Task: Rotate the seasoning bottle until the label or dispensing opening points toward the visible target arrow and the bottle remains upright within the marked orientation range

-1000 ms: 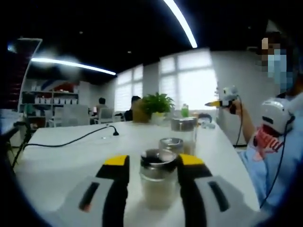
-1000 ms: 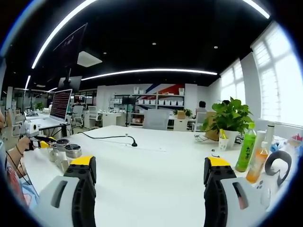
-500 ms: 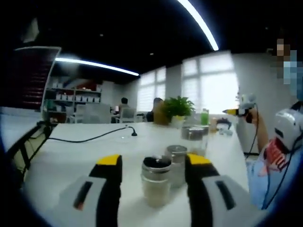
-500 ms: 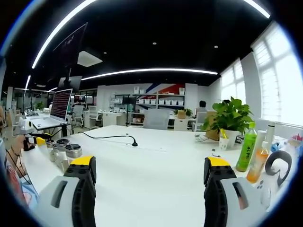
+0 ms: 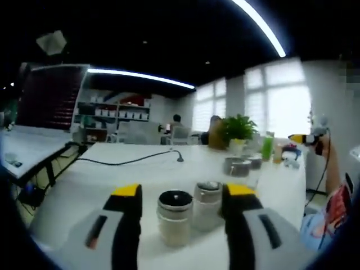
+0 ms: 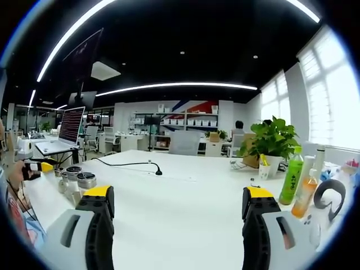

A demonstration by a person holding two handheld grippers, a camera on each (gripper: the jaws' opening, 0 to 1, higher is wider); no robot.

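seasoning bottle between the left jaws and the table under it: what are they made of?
Seasoning bottle: body looks like clear glass or plastic showing pale contents; the view is too blurred to tell which. Cap looks like shiny metal with a dark top. Table: smooth white top, likely laminate, faint sheen.

Left gripper view sits low and close over the white table point(image 5: 112, 174); right gripper view faces along it from the opposite side; both share its top.

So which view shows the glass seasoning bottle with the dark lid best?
The left gripper view: the glass seasoning bottle with the dark lid stands close between its open jaws. The right gripper view shows the jar cluster small at far left, individually indistinguishable.
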